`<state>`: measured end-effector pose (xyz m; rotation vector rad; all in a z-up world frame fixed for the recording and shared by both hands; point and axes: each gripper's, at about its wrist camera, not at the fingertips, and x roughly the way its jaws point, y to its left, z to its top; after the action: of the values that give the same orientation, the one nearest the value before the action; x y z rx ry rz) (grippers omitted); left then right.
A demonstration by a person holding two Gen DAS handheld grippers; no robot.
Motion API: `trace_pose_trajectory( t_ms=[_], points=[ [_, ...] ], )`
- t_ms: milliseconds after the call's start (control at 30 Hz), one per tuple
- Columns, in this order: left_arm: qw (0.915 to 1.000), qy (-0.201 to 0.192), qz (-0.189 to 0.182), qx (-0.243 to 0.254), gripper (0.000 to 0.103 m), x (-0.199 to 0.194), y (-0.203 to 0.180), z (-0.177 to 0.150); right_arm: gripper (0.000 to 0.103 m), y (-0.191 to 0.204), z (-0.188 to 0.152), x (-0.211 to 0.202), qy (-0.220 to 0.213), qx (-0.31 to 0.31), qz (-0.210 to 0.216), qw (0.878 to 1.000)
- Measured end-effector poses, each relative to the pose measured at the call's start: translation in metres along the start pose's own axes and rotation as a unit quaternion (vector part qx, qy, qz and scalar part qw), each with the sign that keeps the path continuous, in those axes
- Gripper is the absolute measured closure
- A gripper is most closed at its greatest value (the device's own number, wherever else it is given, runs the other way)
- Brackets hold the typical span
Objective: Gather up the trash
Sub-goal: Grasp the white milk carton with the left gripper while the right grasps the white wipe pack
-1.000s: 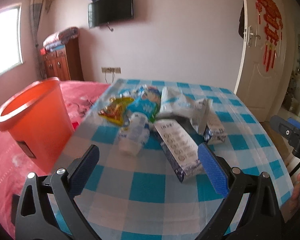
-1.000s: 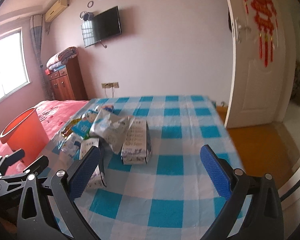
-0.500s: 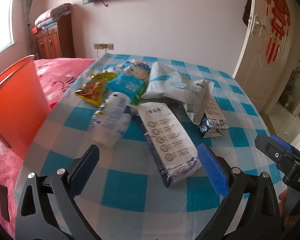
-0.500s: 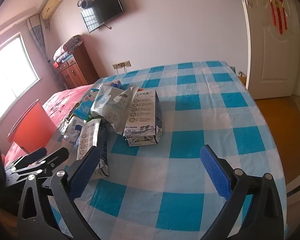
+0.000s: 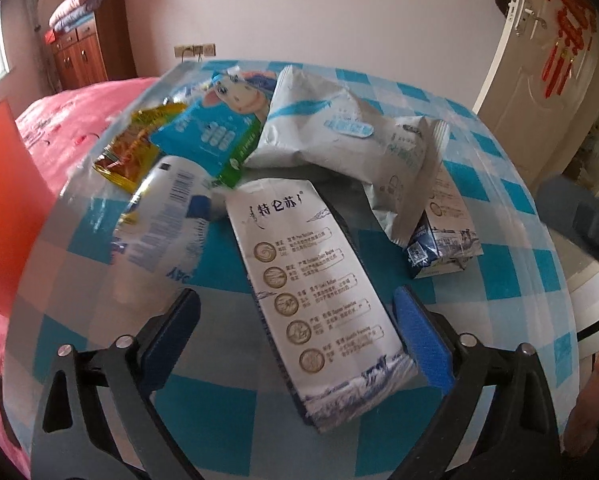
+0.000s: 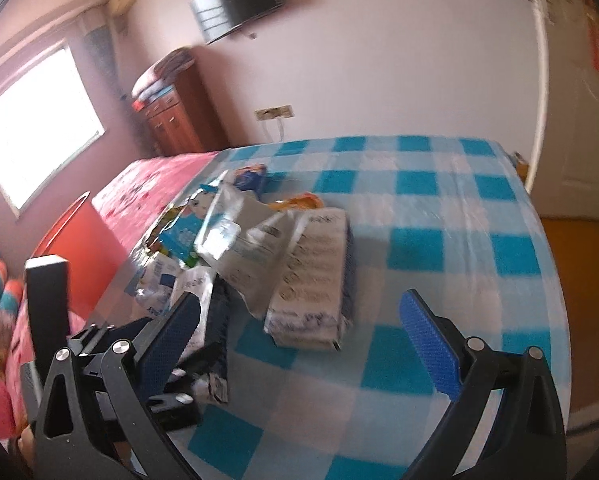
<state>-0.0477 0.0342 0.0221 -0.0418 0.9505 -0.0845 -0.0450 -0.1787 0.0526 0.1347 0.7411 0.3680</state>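
A pile of trash lies on the blue-checked table. A long white milk carton lies between the jaws of my left gripper. The jaws are closing and the pads do not press on it. Behind it are a crumpled plastic bottle, a yellow wrapper, a blue snack bag, a white wipes pack and a small milk carton. My right gripper stands open just before the small milk carton, with nothing held.
An orange bin stands left of the table, beside a pink bed. The right of the cloth holds no trash. A white door is at the far right. A hand shows at the right edge.
Both grippers moved forward and tipped down toward the pile. The long carton now lies between the left jaws, which have narrowed a little. The right view swung left toward the small carton.
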Motion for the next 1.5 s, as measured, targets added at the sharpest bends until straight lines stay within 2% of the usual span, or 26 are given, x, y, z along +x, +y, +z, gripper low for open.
trace_pose_trajectory(
  t_ms=[67,167,300,333,367,400,533,600,667,833,1033,1433,1467,1500],
  points=[
    [1.0,0.003,-0.003,-0.005,0.021,0.004,-0.001,0.002,0.005,0.005,0.008,0.007,0.005,-0.018,0.004,1.0],
    [0.9999,0.011,-0.001,-0.01,0.031,0.011,-0.002,0.004,0.005,0.015,0.021,0.018,0.01,-0.05,0.016,0.999],
    [0.9999,0.005,0.004,-0.013,0.037,0.012,-0.001,0.005,0.007,0.029,0.031,0.034,0.017,-0.087,0.022,0.996],
    [0.9999,0.004,0.003,-0.012,0.041,0.011,0.0,0.005,0.012,0.031,0.032,0.038,0.017,-0.093,0.022,0.995],
    [0.9999,0.003,0.002,-0.012,0.043,0.01,0.001,0.005,0.029,0.032,0.034,0.044,0.023,-0.096,0.022,0.995],
    [0.9999,0.003,0.001,-0.012,0.043,0.01,0.002,0.006,0.034,0.033,0.035,0.049,0.03,-0.097,0.024,0.995],
    [0.9999,0.002,-0.001,-0.017,0.043,0.009,0.007,0.006,0.034,0.038,0.039,0.065,0.053,-0.113,0.04,0.991],
    [0.9998,0.0,-0.003,-0.018,0.043,0.008,0.01,0.007,0.027,0.044,0.04,0.07,0.055,-0.128,0.04,0.989],
    [0.9998,-0.005,-0.004,-0.019,0.043,0.005,0.012,0.008,0.016,0.048,0.041,0.075,0.057,-0.142,0.038,0.988],
    [0.9998,-0.021,0.0,-0.004,0.043,-0.006,0.011,0.006,0.011,0.053,0.046,0.095,0.07,-0.166,0.026,0.983],
    [0.9997,-0.023,0.001,-0.002,0.043,-0.012,0.016,0.002,0.011,0.048,0.049,0.113,0.089,-0.164,0.018,0.982],
    [0.9993,-0.029,-0.02,-0.01,0.043,-0.022,0.028,-0.004,0.011,0.055,0.047,0.124,0.087,-0.18,-0.014,0.98],
    [0.9993,-0.03,-0.022,-0.01,0.043,-0.023,0.029,-0.004,0.011,0.056,0.044,0.123,0.085,-0.186,-0.021,0.979],
    [0.9991,-0.032,-0.025,-0.011,0.043,-0.026,0.03,-0.004,0.019,0.058,0.042,0.123,0.083,-0.19,-0.025,0.978]
  ],
)
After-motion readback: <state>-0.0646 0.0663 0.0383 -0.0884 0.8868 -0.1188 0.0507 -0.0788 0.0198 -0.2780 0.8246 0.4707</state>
